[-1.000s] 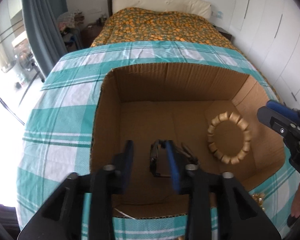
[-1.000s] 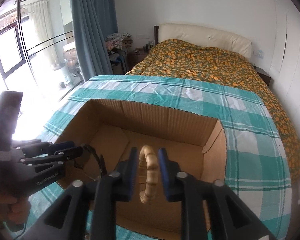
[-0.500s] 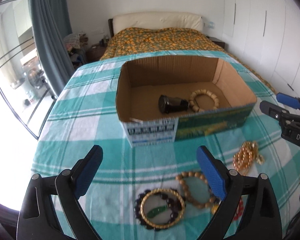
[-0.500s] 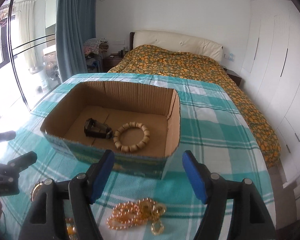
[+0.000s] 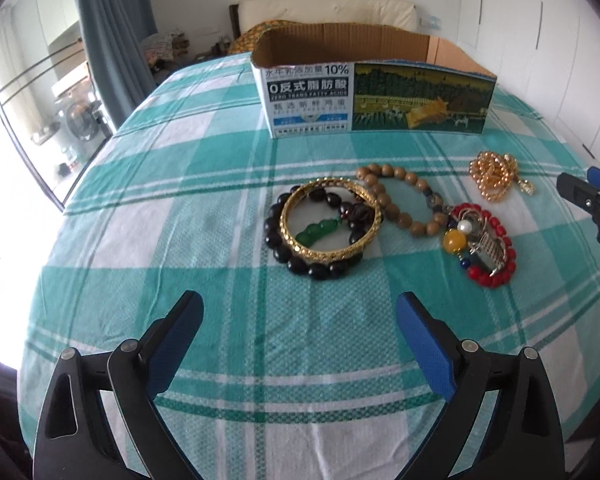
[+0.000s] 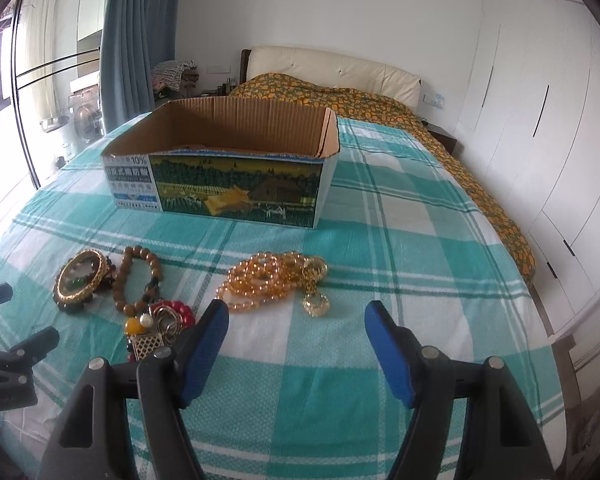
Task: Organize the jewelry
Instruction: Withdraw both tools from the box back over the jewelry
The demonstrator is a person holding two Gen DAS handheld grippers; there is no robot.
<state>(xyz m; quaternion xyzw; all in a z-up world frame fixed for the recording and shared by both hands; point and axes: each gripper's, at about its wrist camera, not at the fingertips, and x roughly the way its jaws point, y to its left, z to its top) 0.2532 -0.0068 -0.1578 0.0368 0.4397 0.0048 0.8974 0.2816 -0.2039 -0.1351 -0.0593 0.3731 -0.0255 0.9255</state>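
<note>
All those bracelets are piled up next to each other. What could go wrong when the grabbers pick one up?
1. The gold bangle lies on the black bead bracelet, so grabbing one may drag the other.
2. The red bead bracelet is tangled with charms and touches the brown bead bracelet; both might lift together.
3. The amber bead strand is loose and could slip from the right gripper.

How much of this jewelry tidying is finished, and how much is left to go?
From here the cardboard box's inside is hidden, so what is already stored cannot be told. Nothing is in hand: the left gripper and right gripper are both open and empty. Left on the checked cloth: gold bangle over black beads, brown bead bracelet, red bead cluster, amber bead strand.
</note>
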